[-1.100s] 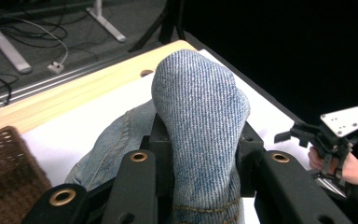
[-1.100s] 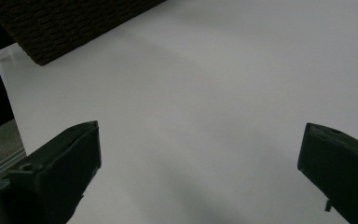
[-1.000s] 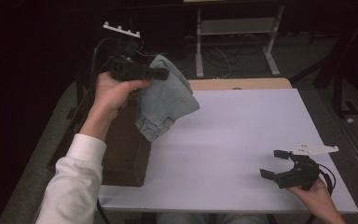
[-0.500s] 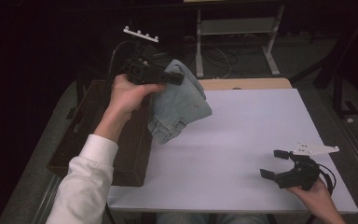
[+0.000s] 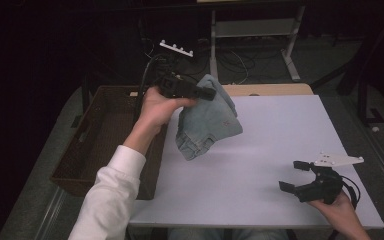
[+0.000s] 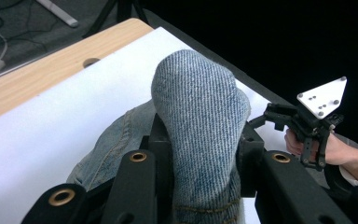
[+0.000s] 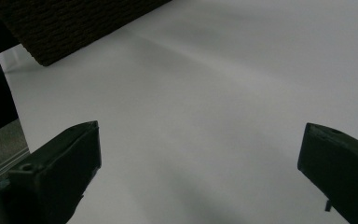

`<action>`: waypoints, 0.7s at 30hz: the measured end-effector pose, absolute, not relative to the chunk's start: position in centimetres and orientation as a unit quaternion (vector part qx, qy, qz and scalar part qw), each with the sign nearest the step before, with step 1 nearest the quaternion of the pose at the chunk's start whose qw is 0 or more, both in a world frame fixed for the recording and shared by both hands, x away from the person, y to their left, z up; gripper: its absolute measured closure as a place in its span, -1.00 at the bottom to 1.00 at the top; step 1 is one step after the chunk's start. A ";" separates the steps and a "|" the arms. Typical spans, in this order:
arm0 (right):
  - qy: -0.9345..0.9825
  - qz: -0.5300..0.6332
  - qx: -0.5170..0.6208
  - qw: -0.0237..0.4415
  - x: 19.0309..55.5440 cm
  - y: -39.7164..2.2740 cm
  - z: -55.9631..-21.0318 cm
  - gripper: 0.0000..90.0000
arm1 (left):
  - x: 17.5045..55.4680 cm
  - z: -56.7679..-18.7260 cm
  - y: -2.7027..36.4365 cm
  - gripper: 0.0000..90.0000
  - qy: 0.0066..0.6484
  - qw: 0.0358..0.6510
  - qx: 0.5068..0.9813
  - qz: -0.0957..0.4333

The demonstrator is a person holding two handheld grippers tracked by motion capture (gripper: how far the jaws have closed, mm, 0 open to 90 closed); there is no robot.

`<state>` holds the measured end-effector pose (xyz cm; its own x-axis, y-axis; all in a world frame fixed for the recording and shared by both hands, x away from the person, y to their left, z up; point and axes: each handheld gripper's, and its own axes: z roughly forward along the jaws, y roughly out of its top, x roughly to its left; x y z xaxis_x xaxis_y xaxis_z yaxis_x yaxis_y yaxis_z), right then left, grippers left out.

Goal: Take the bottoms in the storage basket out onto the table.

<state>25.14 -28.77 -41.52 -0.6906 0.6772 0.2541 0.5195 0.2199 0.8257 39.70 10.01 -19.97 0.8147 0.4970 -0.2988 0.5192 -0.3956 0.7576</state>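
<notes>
A bundle of blue denim (image 5: 207, 120) hangs from my left gripper (image 5: 206, 93) above the left part of the white table (image 5: 280, 145). In the left gripper view the denim (image 6: 200, 121) bulges up between the two black jaws, which are shut on it. My right gripper (image 5: 295, 176) rests low near the table's front right corner, held by a hand, with its jaws spread wide and nothing between them. The right gripper view shows its two fingertips (image 7: 74, 154) far apart over bare white tabletop. The right gripper (image 6: 307, 123) with its grey plate also appears in the left gripper view.
A dark woven basket (image 5: 100, 145) stands against the table's left edge; its corner (image 7: 74, 28) shows in the right gripper view. A strip of wooden board (image 5: 270, 90) lies along the table's far edge. Cables and a metal stand (image 5: 250, 35) sit on the floor beyond.
My left gripper has carried the denim to the right and a little lower, from over the basket to over the table's left part. The right gripper has stayed still.
</notes>
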 end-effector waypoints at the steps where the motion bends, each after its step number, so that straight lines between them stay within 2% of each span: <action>1: 0.777 0.492 0.385 0.080 25.1 -28.8 -41.5 -1.00 | 39.8 -20.2 9.8 0.49 0.302 0.457 0.836 -0.014; 21: 0.778 0.492 0.382 0.079 25.1 -28.7 -41.5 -1.00 | 41.0 -23.5 6.4 0.49 0.291 0.448 0.844 -0.041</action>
<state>25.15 -28.73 -41.54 -0.6954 0.6723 0.2538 0.5171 0.2228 0.8264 41.04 6.37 -23.52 0.8274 0.4544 -0.3300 0.5279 -0.4289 0.7330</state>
